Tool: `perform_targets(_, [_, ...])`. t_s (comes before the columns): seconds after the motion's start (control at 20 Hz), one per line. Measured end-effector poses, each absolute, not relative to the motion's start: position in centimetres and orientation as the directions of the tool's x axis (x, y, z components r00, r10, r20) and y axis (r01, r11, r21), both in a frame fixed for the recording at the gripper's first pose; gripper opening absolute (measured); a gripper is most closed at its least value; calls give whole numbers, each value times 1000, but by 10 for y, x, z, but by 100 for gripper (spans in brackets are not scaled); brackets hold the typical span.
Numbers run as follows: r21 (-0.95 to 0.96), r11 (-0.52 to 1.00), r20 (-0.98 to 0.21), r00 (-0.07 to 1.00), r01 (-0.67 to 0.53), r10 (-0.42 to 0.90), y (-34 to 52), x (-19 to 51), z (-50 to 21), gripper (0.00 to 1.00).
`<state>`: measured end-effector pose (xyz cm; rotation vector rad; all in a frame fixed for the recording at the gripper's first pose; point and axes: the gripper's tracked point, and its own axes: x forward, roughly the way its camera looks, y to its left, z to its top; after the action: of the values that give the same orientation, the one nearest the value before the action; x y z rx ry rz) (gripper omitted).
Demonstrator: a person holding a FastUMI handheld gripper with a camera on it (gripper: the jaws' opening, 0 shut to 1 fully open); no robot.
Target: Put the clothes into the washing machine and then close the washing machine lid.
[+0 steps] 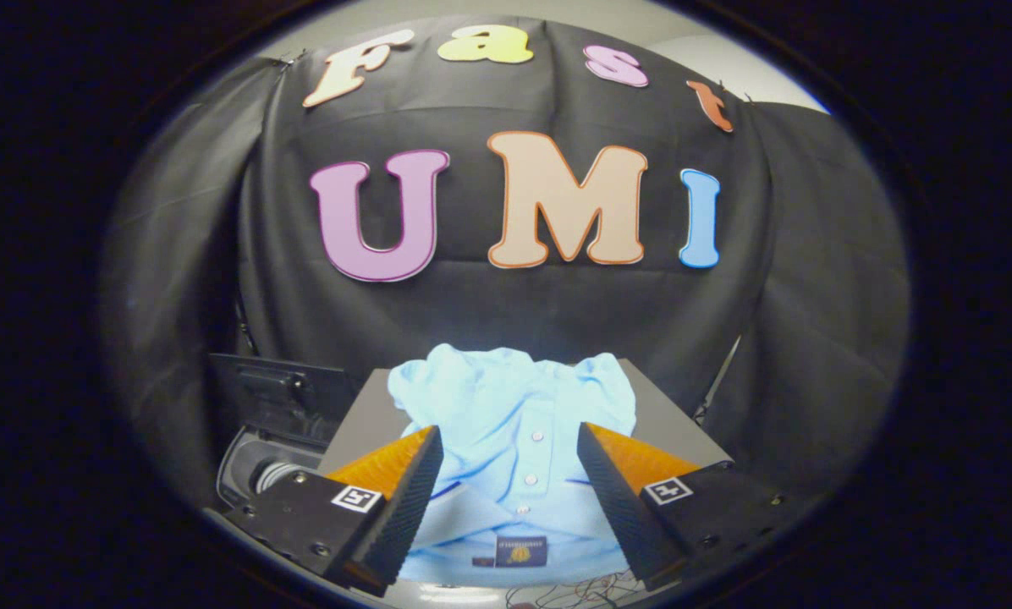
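A light blue polo shirt [506, 414] lies folded on a grey table top [675, 423], its buttoned placket and collar label facing me. My gripper [510, 440] hovers over the shirt's near half with its fingers wide apart and nothing pressed between them. The shirt's collar end lies between and under the fingers, its far end beyond them. To the left of the table, lower down, the washing machine [261, 469] shows its open drum mouth, with the dark lid [273, 393] standing raised behind it.
Black cloth walls close the booth behind the table and on both sides. The table's right edge falls away near the right-hand cloth. Some thin cables [574, 592] lie at the near table edge below the shirt.
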<state>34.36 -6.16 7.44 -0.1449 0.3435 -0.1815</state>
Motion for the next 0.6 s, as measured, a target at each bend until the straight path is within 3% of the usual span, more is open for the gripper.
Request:
perform_targets(0.25, [-257,942,-439,842,217,-314,-91,377,38,97])
perform_targets(0.4, [-134,969,-600,761,206,-245,-87,376,-3,98])
perform_targets(0.5, [-60,968,-577,783,244,-233,-93,388,-3,94])
perform_targets(0.6, [-74,975,-579,787,211,-214,-100,383,-3,63])
